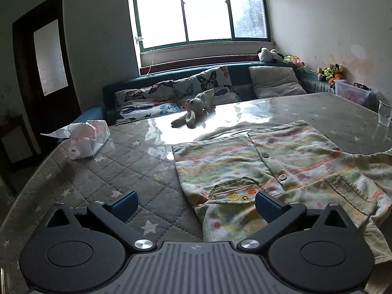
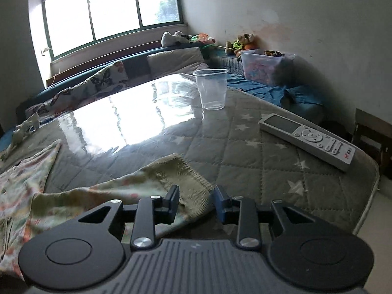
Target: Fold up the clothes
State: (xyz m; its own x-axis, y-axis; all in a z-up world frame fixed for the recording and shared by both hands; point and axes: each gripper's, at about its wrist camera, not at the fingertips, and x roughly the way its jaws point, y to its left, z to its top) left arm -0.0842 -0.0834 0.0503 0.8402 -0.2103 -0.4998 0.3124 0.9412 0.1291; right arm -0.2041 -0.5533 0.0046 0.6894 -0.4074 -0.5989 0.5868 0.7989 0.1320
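Observation:
A small pastel striped and dotted cardigan with buttons and a front pocket lies spread on the quilted grey table cover. My left gripper is open wide, low over the garment's near left part, holding nothing. In the right wrist view the cardigan's sleeve stretches toward me, ending in a ribbed olive cuff. My right gripper is open, its fingers standing on either side of the cuff's corner, not closed on it.
A clear plastic cup and a white remote sit on the table's right side. A tissue pack lies at the left and a soft toy at the back. A cushioned bench runs under the window.

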